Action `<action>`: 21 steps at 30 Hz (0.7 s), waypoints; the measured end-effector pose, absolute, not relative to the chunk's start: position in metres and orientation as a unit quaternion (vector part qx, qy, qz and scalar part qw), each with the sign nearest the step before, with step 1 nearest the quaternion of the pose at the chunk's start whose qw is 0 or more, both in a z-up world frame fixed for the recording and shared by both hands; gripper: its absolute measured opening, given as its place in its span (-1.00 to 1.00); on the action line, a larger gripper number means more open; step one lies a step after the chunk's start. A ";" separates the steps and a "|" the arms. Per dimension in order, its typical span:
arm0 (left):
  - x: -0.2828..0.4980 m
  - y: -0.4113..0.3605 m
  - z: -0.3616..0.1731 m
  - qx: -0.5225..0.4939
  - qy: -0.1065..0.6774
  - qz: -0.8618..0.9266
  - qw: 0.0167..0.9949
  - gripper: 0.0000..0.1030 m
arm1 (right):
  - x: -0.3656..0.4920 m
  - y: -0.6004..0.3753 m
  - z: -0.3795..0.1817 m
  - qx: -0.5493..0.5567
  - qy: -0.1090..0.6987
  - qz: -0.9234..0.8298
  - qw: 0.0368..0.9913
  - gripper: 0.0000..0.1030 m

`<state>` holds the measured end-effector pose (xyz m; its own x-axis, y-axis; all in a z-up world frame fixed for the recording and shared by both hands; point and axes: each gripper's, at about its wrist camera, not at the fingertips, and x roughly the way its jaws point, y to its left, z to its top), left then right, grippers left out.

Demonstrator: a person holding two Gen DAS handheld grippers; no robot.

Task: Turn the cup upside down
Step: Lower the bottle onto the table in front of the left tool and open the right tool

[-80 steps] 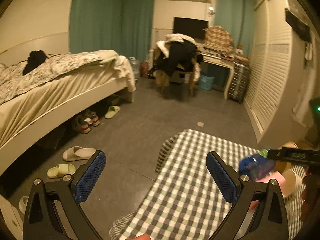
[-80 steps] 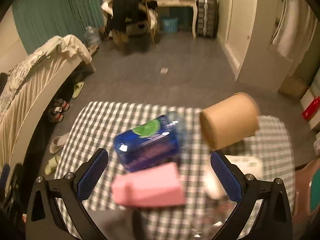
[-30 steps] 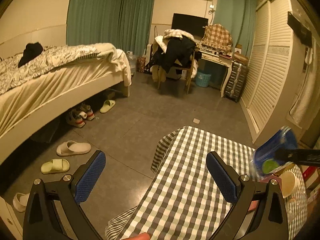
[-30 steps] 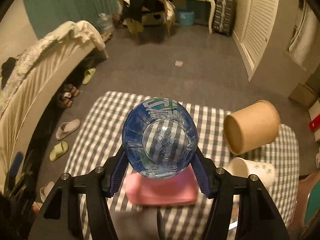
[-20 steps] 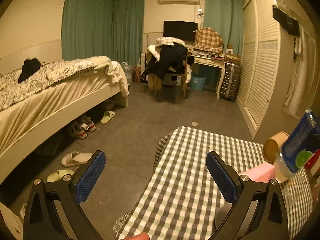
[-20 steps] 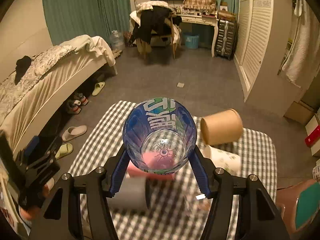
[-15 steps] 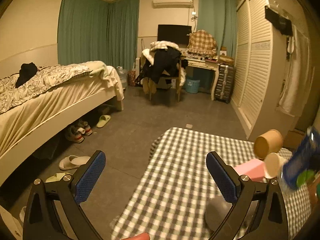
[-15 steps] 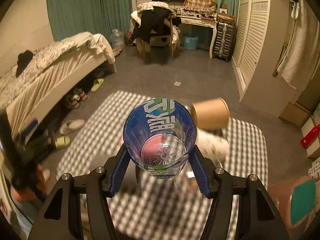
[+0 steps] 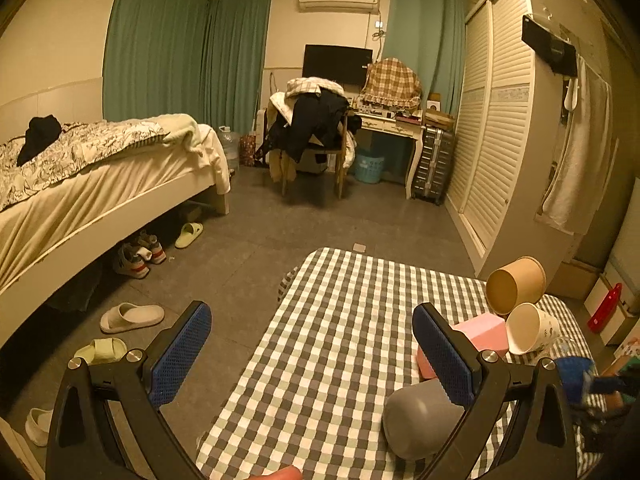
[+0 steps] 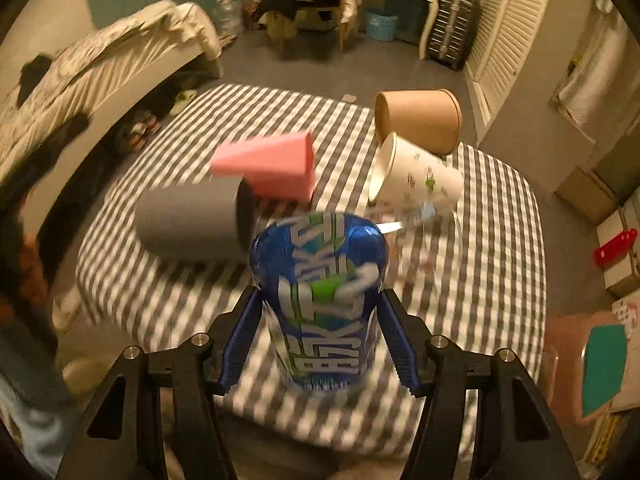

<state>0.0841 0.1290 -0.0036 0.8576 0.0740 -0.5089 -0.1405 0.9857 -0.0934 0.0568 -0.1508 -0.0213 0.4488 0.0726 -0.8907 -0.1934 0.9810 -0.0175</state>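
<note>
My right gripper (image 10: 320,344) is shut on a clear cup with a blue label (image 10: 322,292), held with its base up and its mouth down just above the checkered tablecloth (image 10: 480,280); the view is motion-blurred. The cup also shows in the left wrist view (image 9: 576,376) at the far right, blurred. My left gripper (image 9: 312,344) is open and empty above the table's left edge.
On the table lie a grey cup (image 10: 192,220) on its side, a pink block (image 10: 272,164), a white paper cup (image 10: 416,180) and a brown paper cup (image 10: 420,118), both on their sides. A bed (image 9: 80,184) stands left, a wardrobe (image 9: 500,140) right.
My right gripper has turned the blue-labelled cup from lying along the view to base-up and lowered it toward the cloth. The left gripper stayed open and shifted its view a little.
</note>
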 end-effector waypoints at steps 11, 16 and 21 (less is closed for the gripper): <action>0.080 0.128 -0.009 -0.047 0.268 0.057 0.961 1.00 | 0.087 -0.139 -0.056 -0.045 0.531 0.064 0.844 0.16; 0.067 0.107 -0.005 -0.025 0.256 0.061 0.964 1.00 | 0.064 -0.142 -0.039 -0.038 0.496 0.083 0.864 0.40; 0.042 0.074 -0.018 -0.028 0.270 0.046 0.961 1.00 | 0.025 -0.160 -0.002 -0.053 0.427 0.091 0.898 0.41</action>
<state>0.0417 0.0736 -0.0178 0.8501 0.0729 -0.5215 -0.1034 0.9942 -0.0295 0.0248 -0.1601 -0.0016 0.6183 0.1181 -0.7771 -0.2093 0.9777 -0.0180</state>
